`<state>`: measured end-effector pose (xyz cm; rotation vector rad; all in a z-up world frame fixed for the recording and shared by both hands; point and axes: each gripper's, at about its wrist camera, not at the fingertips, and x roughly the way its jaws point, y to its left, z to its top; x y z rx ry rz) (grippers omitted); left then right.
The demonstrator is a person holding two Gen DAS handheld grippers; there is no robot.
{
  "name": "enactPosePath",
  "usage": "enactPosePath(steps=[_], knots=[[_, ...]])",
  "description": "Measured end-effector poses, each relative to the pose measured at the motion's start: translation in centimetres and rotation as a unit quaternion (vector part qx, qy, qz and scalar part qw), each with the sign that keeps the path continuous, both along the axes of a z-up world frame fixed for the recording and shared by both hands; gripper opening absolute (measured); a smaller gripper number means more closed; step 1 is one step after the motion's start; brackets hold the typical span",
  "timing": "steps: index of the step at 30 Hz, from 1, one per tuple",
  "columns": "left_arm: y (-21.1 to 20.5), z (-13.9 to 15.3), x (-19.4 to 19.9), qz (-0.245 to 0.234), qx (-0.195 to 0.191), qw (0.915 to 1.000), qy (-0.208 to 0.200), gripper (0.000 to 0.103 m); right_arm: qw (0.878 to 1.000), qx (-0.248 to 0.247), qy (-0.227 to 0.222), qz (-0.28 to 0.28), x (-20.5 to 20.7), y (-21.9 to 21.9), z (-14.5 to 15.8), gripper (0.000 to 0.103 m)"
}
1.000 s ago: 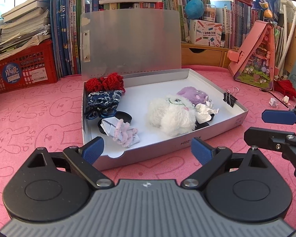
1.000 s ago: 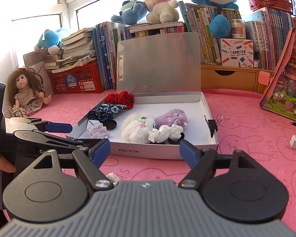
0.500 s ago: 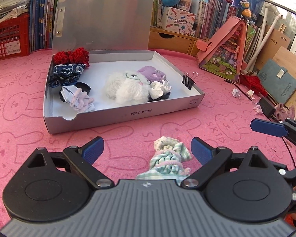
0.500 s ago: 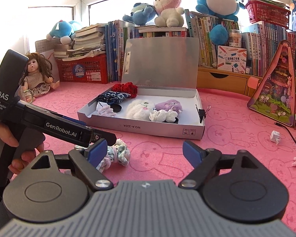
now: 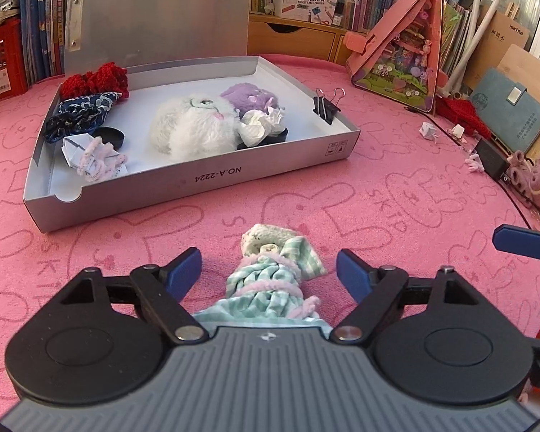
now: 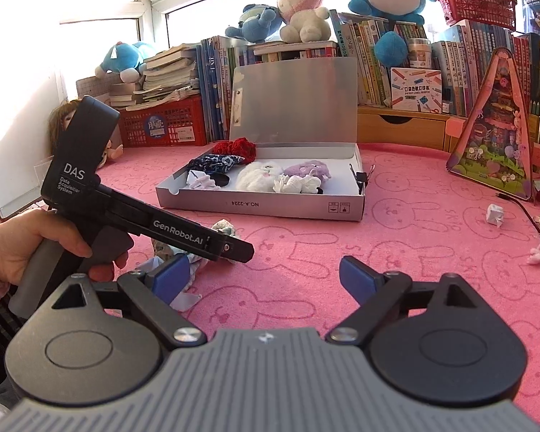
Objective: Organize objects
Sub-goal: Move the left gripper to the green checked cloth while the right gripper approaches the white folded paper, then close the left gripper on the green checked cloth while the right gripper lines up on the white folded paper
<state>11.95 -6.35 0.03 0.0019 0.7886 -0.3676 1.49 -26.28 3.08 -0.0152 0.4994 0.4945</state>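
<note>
Pink counter [image 5: 396,194]: my left gripper [image 5: 269,266] jaws closing around green scrunchie [image 5: 270,280], not gripping; next pinch, lift into box [image 5: 212,176].

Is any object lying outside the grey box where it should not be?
Yes. A green checked scrunchie lies on the pink mat before the grey box, between the left gripper's open jaws, which have just been closing.

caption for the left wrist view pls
Left tongs closing around a green checked scrunchie on the pink mat, before the open box.
</note>
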Motion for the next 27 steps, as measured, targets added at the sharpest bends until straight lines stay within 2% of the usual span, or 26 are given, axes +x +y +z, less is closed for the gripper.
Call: enactPosePath(steps=[1, 3, 4, 8, 15, 18, 23, 27], knots=[[-0.1, 0.0, -0.1, 0.002, 0.009, 0.9999, -0.006, 0.067, 1.000, -0.001, 0.001, 0.005, -0.1, 0.1, -0.1, 0.095], [0.4, 0.3, -0.1, 0.009, -0.004, 0.9999, -0.004, 0.056, 1.000, -0.002, 0.005, 0.021, -0.2, 0.5, -0.3, 0.095], [0.9, 0.5, 0.0, 0.015, -0.015, 0.9998, -0.002, 0.053, 1.000, -0.001, 0.007, 0.030, -0.3, 0.7, -0.4, 0.095], [2.5, 1.6, -0.1, 0.045, -0.021, 0.9986, -0.020, 0.050, 0.997, 0.001, 0.013, 0.082, -0.7, 2.4, -0.7, 0.096], [5.4, 2.4, -1.2, 0.068, -0.008, 0.9965, -0.047, 0.050, 0.989, -0.032, 0.009, 0.143, -1.1, 6.6, -1.7, 0.091], [6.5, 2.4, -1.8, 0.076, -0.001, 0.9956, -0.055, 0.050, 0.989, -0.048, 0.005, 0.142, -1.1, 7.7, -2.1, 0.078], [7.7, 2.5, -3.2, 0.082, 0.014, 0.9937, -0.075, 0.050, 0.993, -0.056, 0.020, 0.102, -0.5, 8.0, -2.5, 0.044], [8.1, 2.6, -4.2, 0.080, 0.025, 0.9923, -0.090, 0.052, 0.997, -0.057, 0.013, 0.050, 0.2, 7.3, -2.3, 0.035]])
